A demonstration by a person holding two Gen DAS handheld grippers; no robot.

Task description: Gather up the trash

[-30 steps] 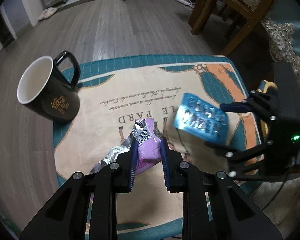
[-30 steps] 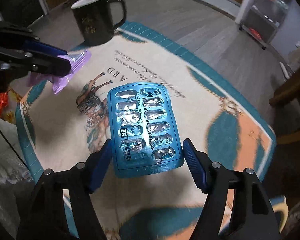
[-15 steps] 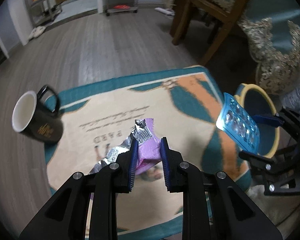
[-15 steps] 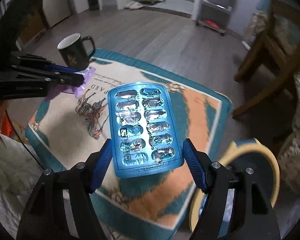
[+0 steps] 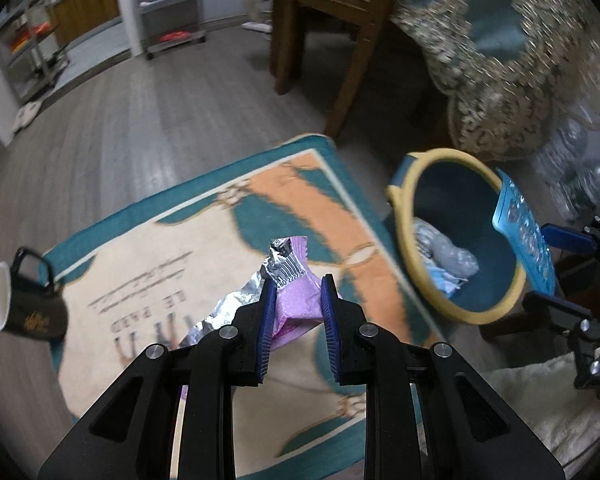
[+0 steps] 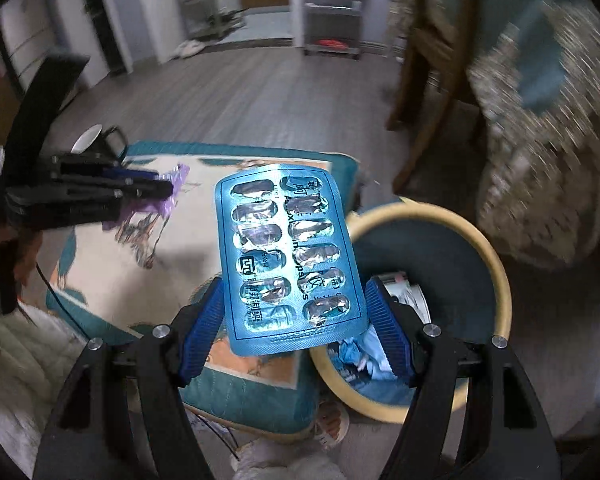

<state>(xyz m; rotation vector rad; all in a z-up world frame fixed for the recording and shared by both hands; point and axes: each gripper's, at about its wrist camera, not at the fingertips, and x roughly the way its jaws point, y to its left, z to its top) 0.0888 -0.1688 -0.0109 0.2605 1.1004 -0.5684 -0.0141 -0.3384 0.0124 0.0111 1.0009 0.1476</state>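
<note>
My left gripper (image 5: 298, 304) is shut on a purple and silver foil wrapper (image 5: 290, 280) and holds it above the patterned mat (image 5: 204, 240). My right gripper (image 6: 296, 312) is shut on a blue blister pack (image 6: 288, 256) and holds it over the near rim of a teal bin with a yellow rim (image 6: 432, 216). The bin (image 5: 460, 312) holds crumpled trash and stands on the floor to the right of the mat. In the left wrist view the blister pack (image 5: 524, 236) stands over the bin's right rim. The left gripper (image 6: 156, 192) shows with the wrapper in the right wrist view.
A black mug (image 5: 24, 304) stands at the mat's left edge. A wooden chair (image 5: 340, 40) and a lace-trimmed cloth (image 5: 520, 80) stand behind the bin. A white fluffy cloth (image 5: 540, 396) lies at the lower right. Metal shelves (image 6: 328, 8) stand far back.
Both grippers have swung to the right, away from the mug. The blister pack has moved from over the mat to over the bin's rim. Both grips are unchanged.
</note>
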